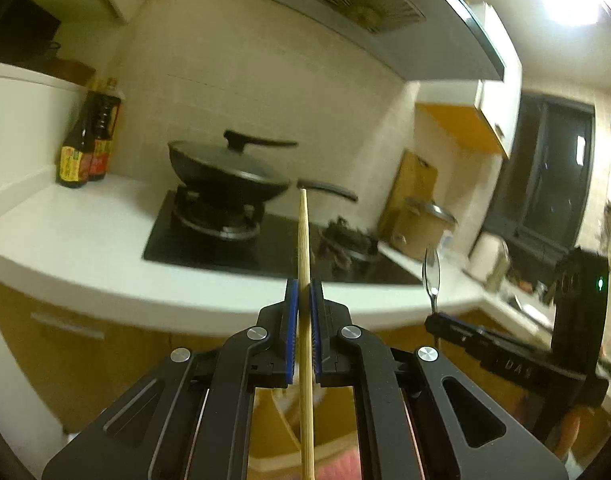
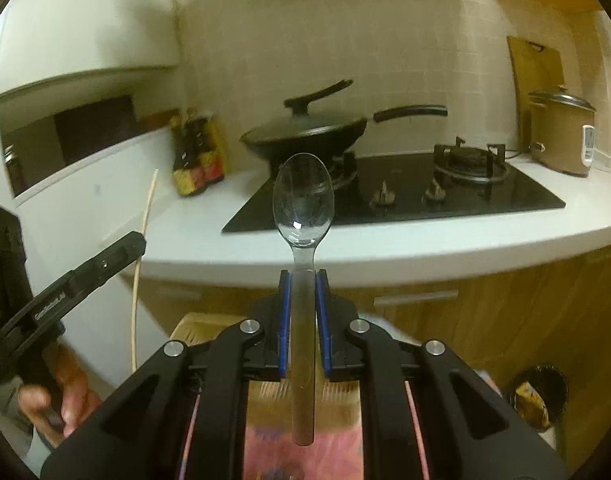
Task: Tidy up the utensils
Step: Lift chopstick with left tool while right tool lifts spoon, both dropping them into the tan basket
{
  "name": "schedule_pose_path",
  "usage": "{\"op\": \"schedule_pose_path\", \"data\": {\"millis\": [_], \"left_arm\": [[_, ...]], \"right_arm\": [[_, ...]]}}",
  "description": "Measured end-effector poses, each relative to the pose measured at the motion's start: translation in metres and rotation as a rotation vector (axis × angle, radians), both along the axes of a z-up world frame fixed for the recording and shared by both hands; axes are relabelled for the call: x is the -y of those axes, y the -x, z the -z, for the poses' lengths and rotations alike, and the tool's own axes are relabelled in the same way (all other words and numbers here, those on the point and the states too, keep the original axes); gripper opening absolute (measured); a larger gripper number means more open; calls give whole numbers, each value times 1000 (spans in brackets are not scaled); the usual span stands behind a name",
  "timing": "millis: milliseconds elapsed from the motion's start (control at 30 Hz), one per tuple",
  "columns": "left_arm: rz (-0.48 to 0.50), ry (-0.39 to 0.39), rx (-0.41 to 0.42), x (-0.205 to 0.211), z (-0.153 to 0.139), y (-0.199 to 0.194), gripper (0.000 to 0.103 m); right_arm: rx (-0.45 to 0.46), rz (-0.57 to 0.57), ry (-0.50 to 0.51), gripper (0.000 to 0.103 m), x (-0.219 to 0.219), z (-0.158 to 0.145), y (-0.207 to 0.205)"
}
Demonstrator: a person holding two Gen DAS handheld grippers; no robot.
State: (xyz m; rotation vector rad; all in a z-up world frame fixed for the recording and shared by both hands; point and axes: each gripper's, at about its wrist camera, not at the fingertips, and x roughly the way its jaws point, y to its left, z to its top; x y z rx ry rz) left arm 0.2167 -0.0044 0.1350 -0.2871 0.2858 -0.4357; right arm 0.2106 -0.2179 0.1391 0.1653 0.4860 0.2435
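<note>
In the left wrist view my left gripper [image 1: 304,285] is shut on a pale wooden chopstick [image 1: 304,240] that stands up between the blue pads and runs back under the camera. My right gripper [image 2: 303,274] is shut on the handle of a metal spoon [image 2: 303,204], bowl upward and facing the camera. From the left wrist view the spoon [image 1: 431,274] and the right gripper [image 1: 435,314] show at the right. The right wrist view catches the left gripper [image 2: 139,238] with the chopstick [image 2: 145,216] at the left, a hand [image 2: 65,392] behind it.
Ahead is a white counter [image 2: 385,248] with a black gas hob [image 2: 405,196], a lidded black wok [image 2: 305,132] on its left burner, sauce bottles [image 2: 197,156] at the left and a brown rice cooker [image 2: 561,132] at the right. Wooden cabinet fronts [image 2: 485,312] lie below. A range hood [image 1: 369,4] hangs above.
</note>
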Motion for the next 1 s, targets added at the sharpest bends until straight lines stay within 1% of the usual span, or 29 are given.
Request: {"op": "schedule_pose_path", "data": {"millis": [67, 167, 233, 333, 400, 533, 567, 600, 633, 667, 700, 767, 800, 833, 900, 1000], "left_arm": [[-30, 13, 14, 2, 1, -14, 4], [-58, 20, 23, 2, 10, -30, 4], [-92, 13, 38, -1, 19, -32, 4], [-136, -14, 55, -1, 30, -37, 4], [-171, -28, 81, -1, 35, -33, 4], [-154, -45, 75, -2, 42, -25, 5], [-151, -47, 73, -3, 44, -22, 6], [-137, -47, 65, -5, 45, -19, 15], [-125, -41, 55, -7, 47, -14, 24], [-124, -39, 52, -8, 47, -11, 25], [-119, -40, 46, -10, 48, -6, 25], [-105, -43, 32, -15, 47, 6, 25], [-100, -42, 28, -17, 47, 10, 28], [-92, -40, 20, -20, 46, 16, 35], [-68, -35, -3, -26, 45, 30, 42], [-35, -47, -36, -33, 45, 53, 42]], "right_arm": [[13, 11, -11, 10, 0, 5, -20], [29, 43, -3, 10, -3, 17, -36], [40, 57, 1, 10, -4, 26, -41], [51, 80, 18, 10, -4, 39, -45], [64, 93, 24, 10, -3, 44, -44], [67, 93, 25, 11, -4, 50, -36], [63, 85, 26, 12, -4, 52, -32], [59, 80, 22, 15, -3, 53, -30], [51, 71, 15, 24, -2, 54, -26], [43, 60, 5, 35, -1, 55, -21], [40, 56, -1, 38, 0, 56, -15], [33, 52, -4, 39, 2, 55, -1], [28, 47, -7, 39, 3, 55, 5], [22, 44, -13, 39, 4, 54, 16], [11, 42, -15, 39, 5, 53, 32], [-20, 52, 11, 39, 4, 54, 59]]}}
